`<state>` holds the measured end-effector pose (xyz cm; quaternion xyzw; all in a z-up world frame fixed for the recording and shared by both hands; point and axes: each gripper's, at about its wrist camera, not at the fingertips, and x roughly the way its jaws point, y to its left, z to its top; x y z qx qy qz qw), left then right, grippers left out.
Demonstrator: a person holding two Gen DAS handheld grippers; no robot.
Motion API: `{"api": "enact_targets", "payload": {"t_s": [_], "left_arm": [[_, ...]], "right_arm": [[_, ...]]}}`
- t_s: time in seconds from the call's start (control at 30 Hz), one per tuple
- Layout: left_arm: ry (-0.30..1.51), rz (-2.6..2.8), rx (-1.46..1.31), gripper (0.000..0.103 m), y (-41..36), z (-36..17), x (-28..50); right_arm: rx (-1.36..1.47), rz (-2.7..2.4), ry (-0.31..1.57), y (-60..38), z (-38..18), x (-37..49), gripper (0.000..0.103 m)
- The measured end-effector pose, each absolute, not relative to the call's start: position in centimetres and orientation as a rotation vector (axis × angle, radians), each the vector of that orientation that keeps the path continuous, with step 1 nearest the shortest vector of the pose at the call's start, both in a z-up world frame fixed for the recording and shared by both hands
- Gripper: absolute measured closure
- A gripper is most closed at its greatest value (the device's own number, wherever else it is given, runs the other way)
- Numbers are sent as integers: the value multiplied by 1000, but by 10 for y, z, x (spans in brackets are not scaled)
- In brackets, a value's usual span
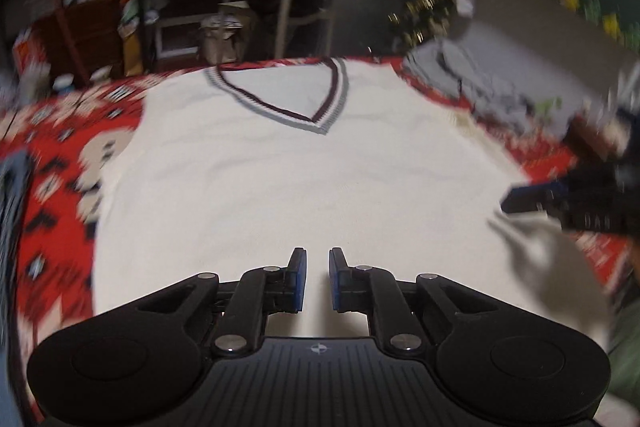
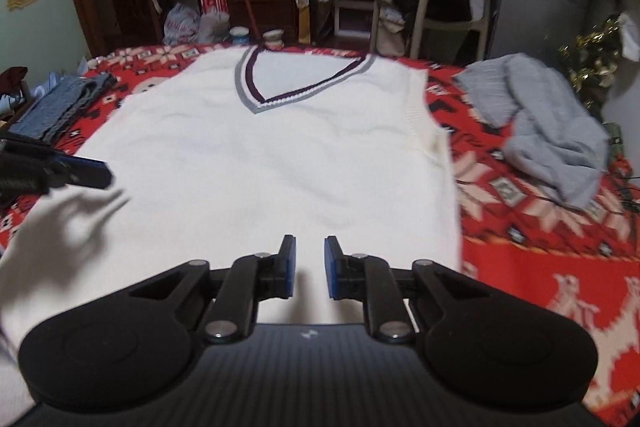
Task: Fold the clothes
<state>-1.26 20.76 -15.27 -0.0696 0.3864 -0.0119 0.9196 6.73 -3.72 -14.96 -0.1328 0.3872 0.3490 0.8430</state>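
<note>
- The white V-neck vest (image 2: 264, 155) lies spread flat, front up, on the red patterned blanket (image 2: 532, 239). Its neckline points away from both cameras and its hem is nearest them, probably so the sides can be folded inward evenly.
- The left gripper (image 1: 318, 279) hovers above the vest's hem end. A narrow gap shows between its blue pads and no cloth is in it, so it grasps nothing.
- The right gripper (image 2: 310, 267) hangs above the same hem end, toward the vest's right edge. Its jaws are likewise slightly parted and empty.
- Both tools cast shadows on the vest, which suggests they hang above it rather than touch it.
- A crumpled grey garment (image 2: 552, 131) lies on the blanket off the vest's right side, apart from it, likely awaiting its turn.
- Folded blue cloth (image 2: 60, 103) sits off the vest's left side.
</note>
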Motion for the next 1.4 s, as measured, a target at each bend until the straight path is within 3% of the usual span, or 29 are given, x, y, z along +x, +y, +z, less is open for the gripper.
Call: {"api": "enact_targets", "payload": {"t_s": [0.17,0.57,0.83,1.4], "left_arm": [[835,-62,-120,91,214,-166,19],[835,-68,-120,92,250,-163,80],[839,-54,-172,96,280,-163,121],[870,-80,-123,96,328,-162,214]], "right_arm": [[-313,744,860,-15,-170,104,101],[-179,727,910,9,-181,198,101],[-168,695,900,31,-183,255,101],[-165,653,896,85,-192,371,101]]}}
